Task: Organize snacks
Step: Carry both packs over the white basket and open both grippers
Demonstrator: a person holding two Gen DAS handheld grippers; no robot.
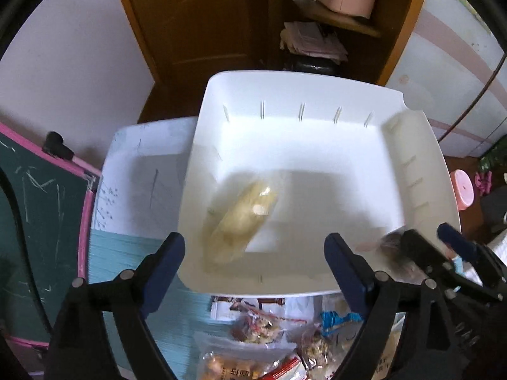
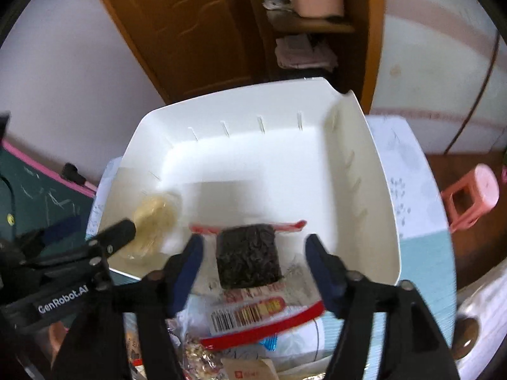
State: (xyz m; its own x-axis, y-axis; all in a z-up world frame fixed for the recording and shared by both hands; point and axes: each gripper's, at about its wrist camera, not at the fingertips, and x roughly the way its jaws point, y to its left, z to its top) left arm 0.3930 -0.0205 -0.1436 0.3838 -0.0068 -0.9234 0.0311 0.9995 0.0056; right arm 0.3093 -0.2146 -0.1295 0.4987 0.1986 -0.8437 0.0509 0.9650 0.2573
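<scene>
In white bin (image 1: 412, 190): yellow snack (image 1: 244, 218), dark snack (image 2: 248, 258) | both grippers (image 1: 255, 269) (image 2: 252, 269) released | packets (image 1: 253, 348) near

Below the white bin (image 1: 294, 95), the snack packets (image 1: 253, 348) are cut off by the frame edge; print blurred. The yellow packet (image 1: 240, 218) inside is motion-smeared.

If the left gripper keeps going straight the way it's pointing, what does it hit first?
Most likely the yellowish snack bag lying in the white bin. It sits just beyond the open left gripper, slightly left of centre. Depth is unclear; the bin's near rim may come first.
</scene>
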